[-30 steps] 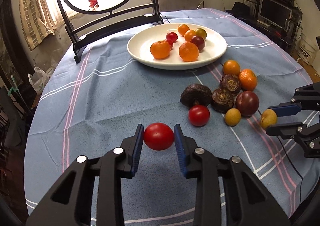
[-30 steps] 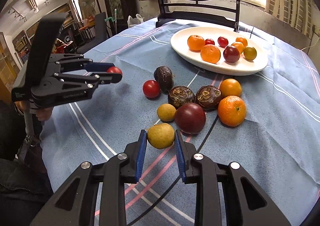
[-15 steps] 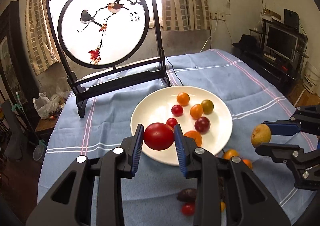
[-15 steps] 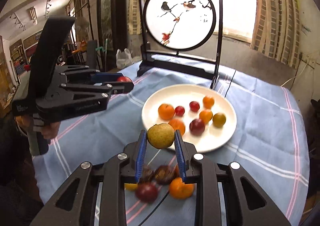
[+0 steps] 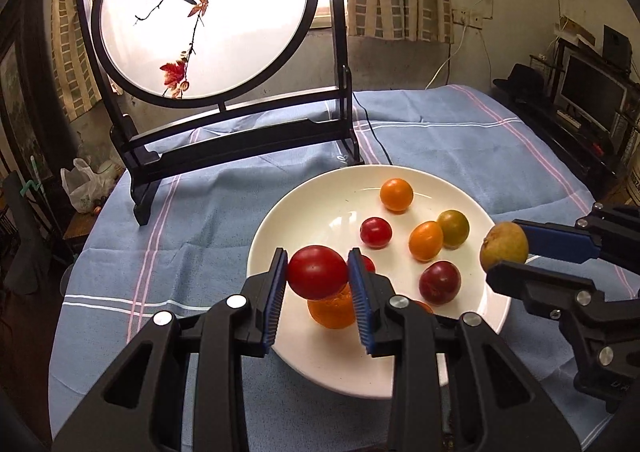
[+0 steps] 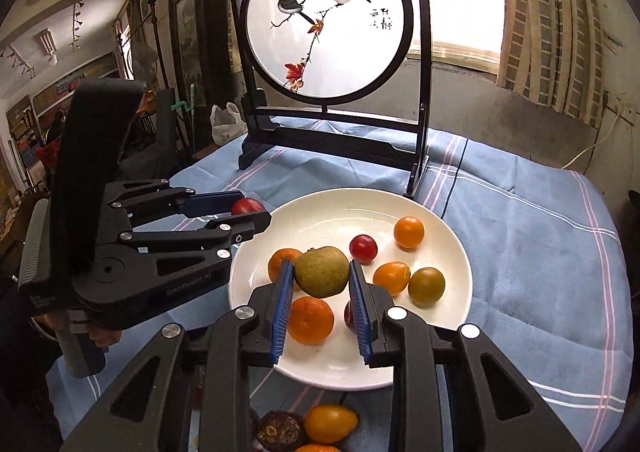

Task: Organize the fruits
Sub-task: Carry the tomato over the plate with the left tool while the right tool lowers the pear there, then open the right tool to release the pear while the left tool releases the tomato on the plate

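My left gripper (image 5: 318, 276) is shut on a red tomato (image 5: 317, 272) and holds it above the near left part of the white plate (image 5: 320, 208). My right gripper (image 6: 322, 280) is shut on a yellow-green fruit (image 6: 321, 271) above the same plate (image 6: 332, 208). The plate holds several small fruits: oranges, red and dark ones, a green one (image 6: 426, 285). The right gripper also shows at the right of the left wrist view (image 5: 516, 256). The left gripper shows in the right wrist view (image 6: 244, 214).
A round bird-painting screen on a black stand (image 5: 208, 20) stands behind the plate on the blue cloth (image 5: 180, 236). A few fruits, one dark wrinkled (image 6: 278, 430) and one orange (image 6: 330, 422), lie on the cloth in front of the plate.
Both grippers lifted their fruit from the cloth and moved forward over the plate. The plate now looks closer and lies under both grippers.
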### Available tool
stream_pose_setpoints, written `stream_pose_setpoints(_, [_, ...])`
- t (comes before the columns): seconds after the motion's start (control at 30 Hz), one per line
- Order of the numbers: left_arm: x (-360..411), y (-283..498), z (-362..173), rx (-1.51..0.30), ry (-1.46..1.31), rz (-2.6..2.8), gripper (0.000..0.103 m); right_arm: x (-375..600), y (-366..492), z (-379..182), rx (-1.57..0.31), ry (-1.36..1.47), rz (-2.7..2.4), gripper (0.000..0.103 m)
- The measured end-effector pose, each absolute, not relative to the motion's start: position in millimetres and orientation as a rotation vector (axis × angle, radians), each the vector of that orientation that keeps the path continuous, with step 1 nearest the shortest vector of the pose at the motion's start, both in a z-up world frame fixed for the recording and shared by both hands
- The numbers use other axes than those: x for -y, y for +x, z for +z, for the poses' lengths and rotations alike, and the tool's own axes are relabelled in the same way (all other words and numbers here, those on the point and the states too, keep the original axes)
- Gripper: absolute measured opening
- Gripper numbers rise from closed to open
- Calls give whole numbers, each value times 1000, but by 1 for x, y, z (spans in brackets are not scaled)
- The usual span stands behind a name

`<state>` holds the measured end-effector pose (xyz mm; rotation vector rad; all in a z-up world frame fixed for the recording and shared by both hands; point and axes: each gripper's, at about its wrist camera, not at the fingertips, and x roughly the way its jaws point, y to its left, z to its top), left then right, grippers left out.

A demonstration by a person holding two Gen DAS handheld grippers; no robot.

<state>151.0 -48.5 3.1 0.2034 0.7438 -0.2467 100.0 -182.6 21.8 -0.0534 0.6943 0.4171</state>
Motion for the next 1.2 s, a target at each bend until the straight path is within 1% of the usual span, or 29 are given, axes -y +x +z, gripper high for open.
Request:
stream_pose_setpoints(0.27, [48, 173, -16, -788, 194, -227, 30, 182, 129, 6, -731, -43, 399, 28])
stream_pose_setpoints(0.67, [49, 182, -33, -824, 198, -228, 32, 180, 150, -15, -787, -38, 391, 29])
stream_pose_setpoints(0.7, [49, 182, -34, -825, 196, -237, 34, 179, 151, -16, -792, -49, 388, 30])
stream_pose_setpoints(0.73, [50, 182, -34, -823, 197, -239, 43, 177, 151, -17, -788, -57, 376, 38])
stream_pose_setpoints(0.77, [50, 181, -33, -813, 201, -232, 52, 178, 150, -16, -780, -50, 372, 43])
stream_pose_setpoints(0.8, [50, 180, -32, -803, 203, -228, 55, 179, 149, -14, -769, -40, 375, 46])
stream_pose_setpoints(0.83, [49, 179, -31, -799, 201, -230, 57, 181, 147, -12, -761, -34, 377, 46])
stream_pose_setpoints(1.03, [38, 172, -24, -801, 169, -222, 58, 191, 130, 8, -720, -20, 365, 46])
stream_pose_setpoints(1.2, [24, 145, -4, -773, 153, -229, 59, 193, 84, 28, -691, -41, 402, 46])
